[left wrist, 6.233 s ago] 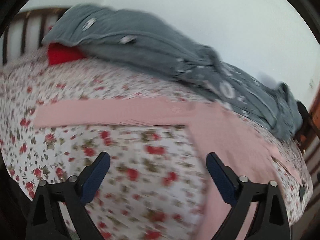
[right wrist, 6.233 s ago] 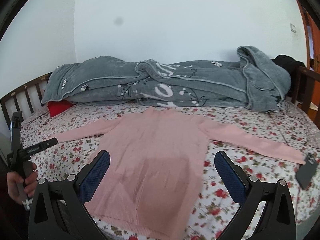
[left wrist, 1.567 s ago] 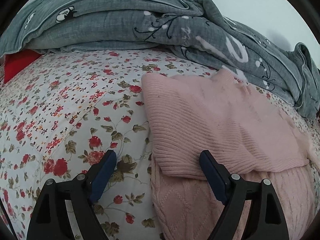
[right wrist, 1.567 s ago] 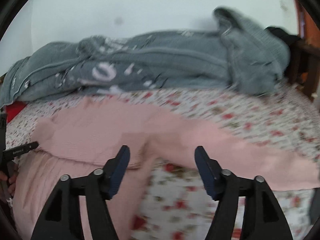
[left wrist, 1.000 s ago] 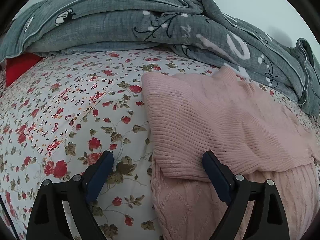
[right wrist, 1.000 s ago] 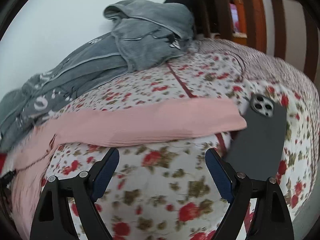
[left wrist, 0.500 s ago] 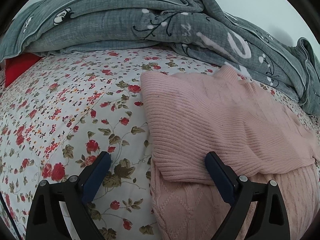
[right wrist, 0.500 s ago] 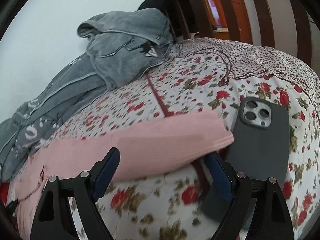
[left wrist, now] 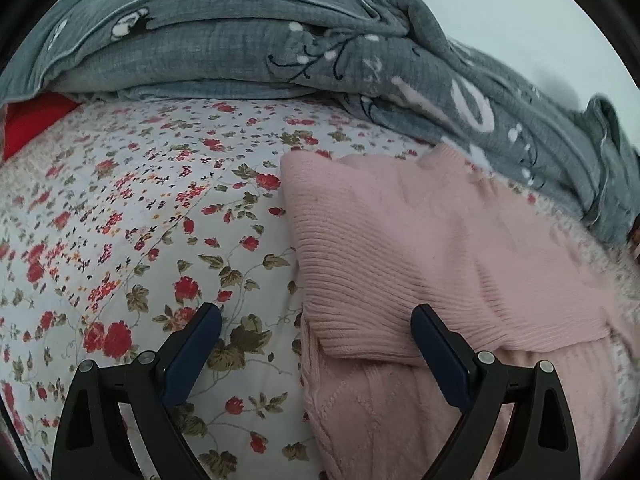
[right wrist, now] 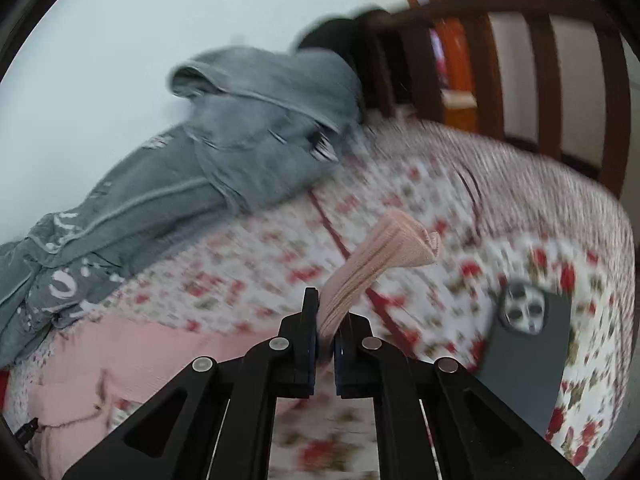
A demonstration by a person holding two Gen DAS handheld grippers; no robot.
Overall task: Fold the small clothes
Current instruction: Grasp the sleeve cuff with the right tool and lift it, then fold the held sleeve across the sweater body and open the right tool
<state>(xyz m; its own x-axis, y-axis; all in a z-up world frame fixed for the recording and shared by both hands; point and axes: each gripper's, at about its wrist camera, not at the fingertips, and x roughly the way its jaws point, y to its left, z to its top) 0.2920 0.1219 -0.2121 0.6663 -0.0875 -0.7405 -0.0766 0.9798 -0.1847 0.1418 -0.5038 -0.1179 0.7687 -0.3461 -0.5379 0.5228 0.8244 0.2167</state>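
- my right tongs (right wrist: 325, 330) are pressed together on the cuff end of the pink sweater's sleeve (right wrist: 374, 258); the cuff sticks up past the tips and flops to the right, lifted clear of the bedding.
- below and to the left of those tips, the rest of that sleeve and the pink sweater (right wrist: 120, 354) lie flat on the floral bedsheet (right wrist: 260, 268).
- just right of my right tongs a dark phone (right wrist: 524, 354) lies on the sheet, camera lenses facing up.
- my left tongs (left wrist: 316, 334) are spread wide, nothing between the pads; they hang over the sheet with the sweater's left edge running up between the two fingers.
- the right finger of the left tongs sits over the ribbed cuff of the other sleeve (left wrist: 400, 248), which is folded across the sweater's body; i cannot tell whether it touches the knit.
- left of my left tongs there is only the flowered sheet.
- farther ahead of both tongs a rumpled grey blanket (left wrist: 248, 44) is heaped along the back of the bed, against the pale wall (right wrist: 120, 60).
- at the far left, under the blanket's edge, a red cushion (left wrist: 32, 124) peeks out.
- beyond my right tongs, up and to the right, i see the dark wooden slats of the bed frame (right wrist: 492, 64) with something black draped at its corner; that view is blurred.
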